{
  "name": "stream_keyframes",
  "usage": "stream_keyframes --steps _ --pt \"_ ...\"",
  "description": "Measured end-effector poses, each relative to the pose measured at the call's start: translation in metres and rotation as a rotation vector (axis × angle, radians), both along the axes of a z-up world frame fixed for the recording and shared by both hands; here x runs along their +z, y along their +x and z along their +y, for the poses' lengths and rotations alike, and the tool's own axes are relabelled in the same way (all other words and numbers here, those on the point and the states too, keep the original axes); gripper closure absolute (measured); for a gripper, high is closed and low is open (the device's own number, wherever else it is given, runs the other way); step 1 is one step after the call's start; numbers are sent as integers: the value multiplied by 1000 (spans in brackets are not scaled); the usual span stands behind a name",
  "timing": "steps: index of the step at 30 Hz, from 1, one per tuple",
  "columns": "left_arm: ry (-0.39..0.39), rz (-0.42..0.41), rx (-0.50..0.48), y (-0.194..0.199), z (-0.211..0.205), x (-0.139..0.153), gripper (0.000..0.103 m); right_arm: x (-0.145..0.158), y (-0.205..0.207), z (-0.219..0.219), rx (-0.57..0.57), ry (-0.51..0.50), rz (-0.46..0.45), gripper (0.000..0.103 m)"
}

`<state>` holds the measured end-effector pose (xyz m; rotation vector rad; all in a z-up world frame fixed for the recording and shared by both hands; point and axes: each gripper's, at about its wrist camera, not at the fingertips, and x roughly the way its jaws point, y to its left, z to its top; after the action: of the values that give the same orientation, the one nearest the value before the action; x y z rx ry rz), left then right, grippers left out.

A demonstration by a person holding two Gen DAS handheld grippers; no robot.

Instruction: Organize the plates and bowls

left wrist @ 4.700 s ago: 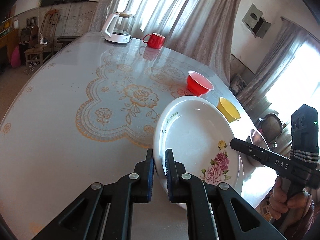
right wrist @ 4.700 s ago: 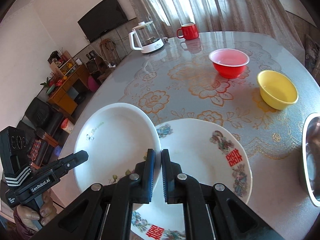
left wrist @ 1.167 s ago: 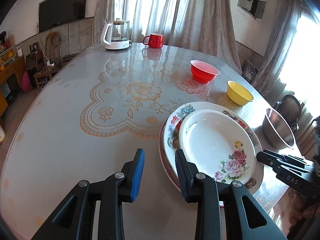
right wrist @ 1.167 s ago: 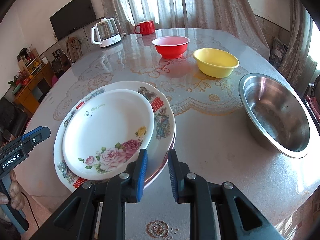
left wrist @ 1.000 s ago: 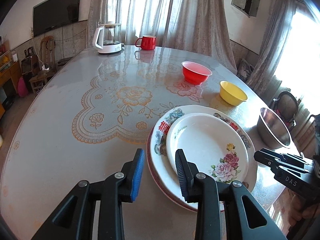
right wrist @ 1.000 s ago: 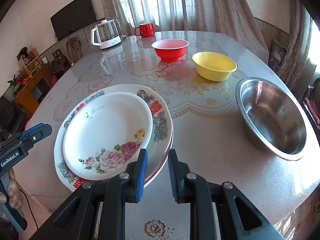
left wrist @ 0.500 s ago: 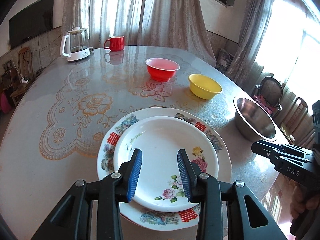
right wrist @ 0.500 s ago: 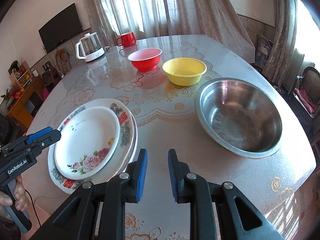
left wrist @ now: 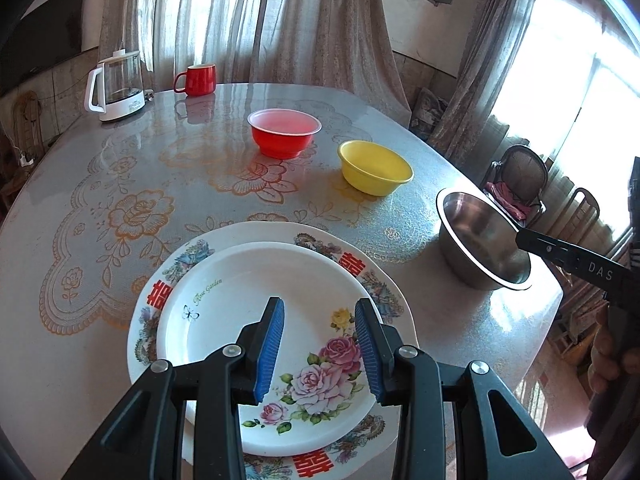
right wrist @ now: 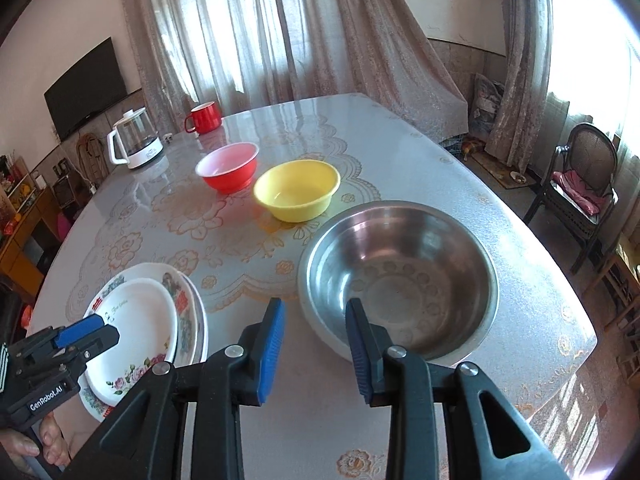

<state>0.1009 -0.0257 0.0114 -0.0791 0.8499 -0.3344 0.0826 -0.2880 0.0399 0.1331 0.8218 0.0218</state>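
My left tongs point(left wrist: 319, 334) hang released above the rose plate point(left wrist: 240, 300), which lies stacked on the patterned plates point(left wrist: 376, 276) at the bench's point(left wrist: 100, 160) near edge. My right tongs point(right wrist: 314, 338) are opening, nothing between them, over the steel bowl's point(right wrist: 400, 276) near rim; the yellow bowl point(right wrist: 297, 190) and red bowl point(right wrist: 229, 172) sit beyond, mid-bench.

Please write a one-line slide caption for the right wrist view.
Right gripper, fingers opening and empty, faces the steel bowl; yellow bowl, red bowl and stacked plates beyond.
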Motion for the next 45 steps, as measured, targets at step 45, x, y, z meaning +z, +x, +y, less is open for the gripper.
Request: stream_keyframes --steps 45 --pt "34 75 -89 31 -55 -10 58 -55 18 -115 -165 342 146 60"
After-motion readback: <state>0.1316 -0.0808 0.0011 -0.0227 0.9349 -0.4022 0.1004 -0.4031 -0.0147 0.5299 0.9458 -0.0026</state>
